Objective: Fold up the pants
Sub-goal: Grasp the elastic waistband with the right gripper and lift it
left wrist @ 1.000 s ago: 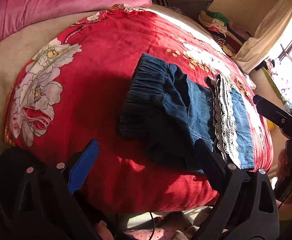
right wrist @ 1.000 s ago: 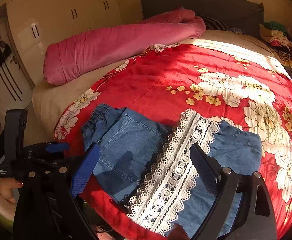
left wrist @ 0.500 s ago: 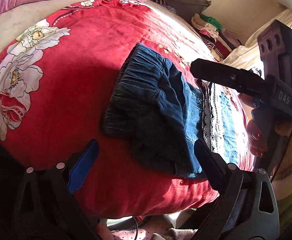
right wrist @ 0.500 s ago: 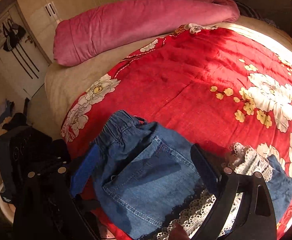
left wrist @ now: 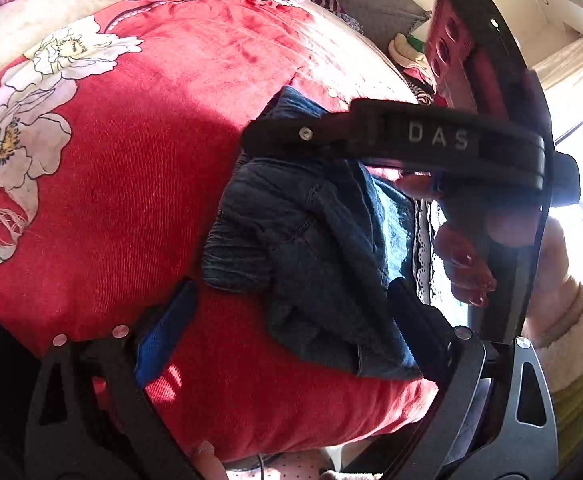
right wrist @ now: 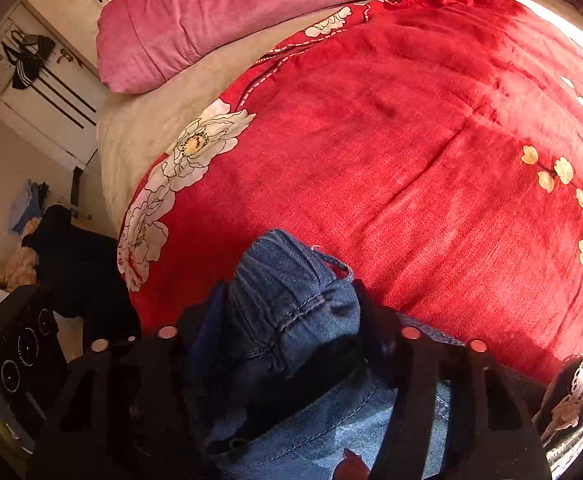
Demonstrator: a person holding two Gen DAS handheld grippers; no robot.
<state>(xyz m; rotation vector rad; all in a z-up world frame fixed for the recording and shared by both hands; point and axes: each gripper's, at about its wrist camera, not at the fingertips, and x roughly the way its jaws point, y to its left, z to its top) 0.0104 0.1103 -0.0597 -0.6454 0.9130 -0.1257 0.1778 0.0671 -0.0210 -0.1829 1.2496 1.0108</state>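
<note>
- Denim pants (left wrist: 315, 240) lying bunched on red floral blanket (left wrist: 139, 184), near the front edge of the bed; waistband end gathered, cloth rumpled in several folds.
- Right gripper (right wrist: 287, 320) closed on a bunched fold of the waistband; denim filling the gap between both fingers and bulging above them.
- Same right gripper seen from the left wrist view as a black body marked "DAS" (left wrist: 435, 136), stretched across the upper part of the pants and hiding the far side of the waistband.
- Left gripper (left wrist: 291, 316) spread wide, blue pad (left wrist: 163, 336) over bare blanket, black finger (left wrist: 419, 320) at the near right edge of the denim; nothing clamped between them.
- Right hand (left wrist: 471, 264) with red nails wrapped on the handle, cream fleece cuff (left wrist: 571, 320) behind; together blocking most of the pant legs.
- White lace trim (left wrist: 423, 240) showing as a narrow strip between denim and hand; also visible at lower right of the right wrist view (right wrist: 571, 396).
- Pink rolled quilt (right wrist: 291, 8) along the far edge of the bed, well apart from the pants.
- Beige sheet (right wrist: 151, 120) between quilt and blanket.
- Wardrobe doors (right wrist: 51, 92) at far left, dark items hanging on them.
- Stacked clothes (left wrist: 407, 48) beyond the bed, partly hidden by the right gripper body.
</note>
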